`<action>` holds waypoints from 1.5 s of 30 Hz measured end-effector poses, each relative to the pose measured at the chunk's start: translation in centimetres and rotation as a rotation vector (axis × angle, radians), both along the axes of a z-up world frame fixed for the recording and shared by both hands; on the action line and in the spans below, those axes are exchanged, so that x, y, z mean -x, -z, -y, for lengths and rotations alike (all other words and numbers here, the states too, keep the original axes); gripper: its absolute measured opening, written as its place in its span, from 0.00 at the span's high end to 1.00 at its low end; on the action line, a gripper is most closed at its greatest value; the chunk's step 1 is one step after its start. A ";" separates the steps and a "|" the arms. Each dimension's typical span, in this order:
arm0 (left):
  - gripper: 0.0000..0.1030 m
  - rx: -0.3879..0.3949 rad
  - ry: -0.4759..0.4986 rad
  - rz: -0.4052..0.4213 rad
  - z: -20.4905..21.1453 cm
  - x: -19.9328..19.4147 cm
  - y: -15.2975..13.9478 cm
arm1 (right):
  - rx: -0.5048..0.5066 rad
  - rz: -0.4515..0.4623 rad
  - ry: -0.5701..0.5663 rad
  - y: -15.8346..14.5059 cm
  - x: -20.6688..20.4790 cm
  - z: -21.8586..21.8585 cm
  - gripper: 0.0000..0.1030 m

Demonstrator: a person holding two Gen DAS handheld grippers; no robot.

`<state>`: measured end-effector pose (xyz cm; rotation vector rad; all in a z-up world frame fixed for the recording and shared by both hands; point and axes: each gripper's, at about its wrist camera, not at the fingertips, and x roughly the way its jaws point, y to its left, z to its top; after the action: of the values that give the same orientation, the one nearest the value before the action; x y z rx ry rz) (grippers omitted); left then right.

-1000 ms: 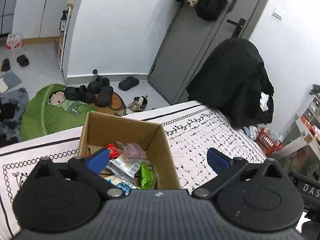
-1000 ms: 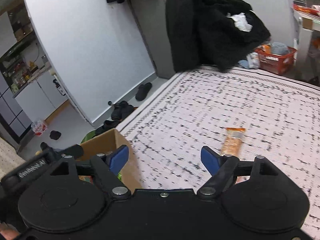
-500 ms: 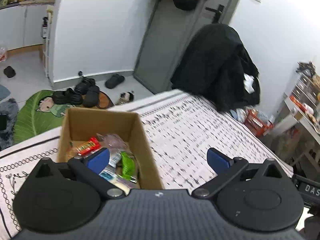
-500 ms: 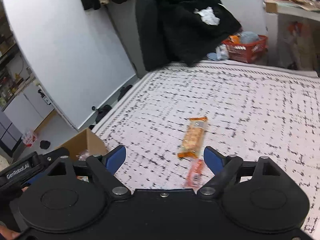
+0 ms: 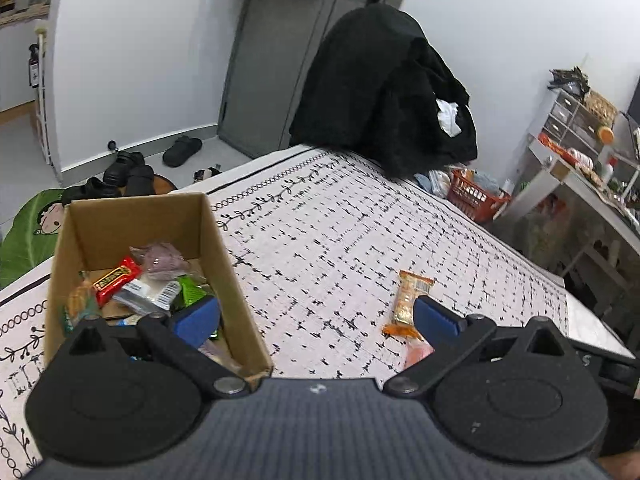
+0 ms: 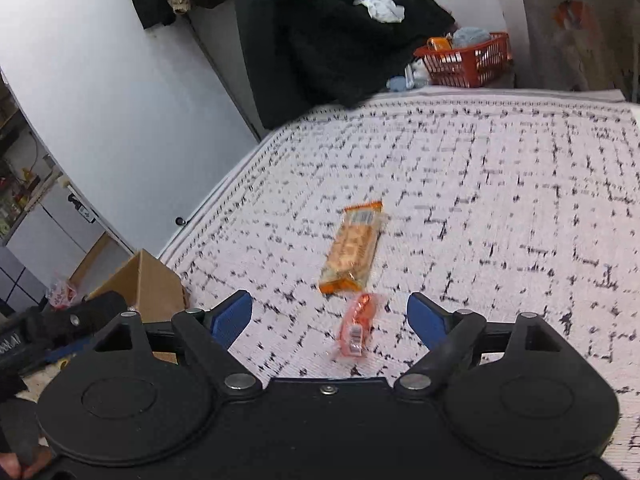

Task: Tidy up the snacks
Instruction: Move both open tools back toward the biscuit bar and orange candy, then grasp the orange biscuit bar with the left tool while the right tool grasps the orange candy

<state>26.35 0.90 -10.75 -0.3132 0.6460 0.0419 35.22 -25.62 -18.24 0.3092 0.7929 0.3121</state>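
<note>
An open cardboard box (image 5: 224,248) stands on the patterned tablecloth (image 5: 340,240) and holds several snack packets, among them a red bar (image 5: 116,278) and a green packet (image 5: 191,292). An orange wafer packet (image 5: 407,296) and a small red-orange packet (image 5: 416,354) lie on the cloth to the box's right. My left gripper (image 5: 316,320) is open and empty above the box's near right corner. In the right wrist view my right gripper (image 6: 330,318) is open and empty, just short of the red-orange packet (image 6: 358,326) and the wafer packet (image 6: 354,248). The box (image 6: 140,286) shows at the left.
A chair draped in black clothing (image 5: 384,92) stands at the table's far edge. An orange basket (image 5: 476,196) sits on the floor beyond it. Shoes (image 5: 128,168) and a green mat (image 5: 24,232) lie on the floor at the left. Shelving (image 5: 580,148) stands at the right.
Both grippers have swung right across the table. The two packets on the cloth have come into the left view and sit closer and more central in the right view. Both stay open.
</note>
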 end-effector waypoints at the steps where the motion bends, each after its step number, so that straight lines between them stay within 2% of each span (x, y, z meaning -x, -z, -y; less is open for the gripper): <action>1: 0.01 -0.008 0.006 0.000 0.2 -0.1 0.1 | 0.017 -0.010 0.007 0.4 -0.2 -0.2 0.20; 3: 0.02 -0.018 0.024 -0.003 0.7 -0.3 0.3 | 0.022 -0.036 0.008 1.2 -0.7 -0.4 0.27; 6: 0.05 -0.023 0.051 -0.032 1.6 -1.0 1.0 | 0.024 -0.046 0.007 2.0 -1.4 -0.7 0.31; 12: 0.16 -0.051 0.104 -0.054 3.7 -2.3 1.5 | 0.024 -0.079 -0.018 3.7 -2.9 -1.4 0.44; 14: 0.21 -0.043 0.098 -0.072 3.9 -3.0 1.9 | 0.032 -0.091 -0.034 4.2 -3.2 -1.7 0.45; 16: 0.28 -0.037 0.084 -0.093 4.0 -3.6 2.4 | 0.050 -0.111 -0.040 4.8 -3.5 -1.8 0.51; 17: 0.32 -0.031 0.078 -0.105 4.0 -3.9 2.7 | 0.057 -0.124 -0.037 5.1 -3.7 -1.8 0.61; 18: 0.34 -0.026 0.076 -0.116 4.0 -4.2 3.0 | 0.065 -0.127 -0.035 5.4 -3.8 -1.8 0.68; 21: 0.37 -0.026 0.076 -0.134 4.4 -4.9 3.6 | 0.041 -0.121 -0.044 5.5 -4.1 -1.4 0.80; 25: 0.37 -0.049 0.086 -0.145 5.6 -6.1 4.3 | 0.021 -0.120 -0.027 5.7 -4.3 -0.8 0.81; 32: 0.37 -0.046 0.103 -0.163 7.3 -8.3 5.9 | -0.001 -0.109 0.077 5.1 -4.4 1.6 0.81; 45: 0.37 -0.027 0.183 -0.168 11.8 -12.8 7.9 | -0.032 -0.110 0.171 5.3 -5.1 4.9 0.81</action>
<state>39.14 -10.88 -18.62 -0.2246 0.8382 -0.0987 40.34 -30.53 -23.54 0.4242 0.8644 0.1481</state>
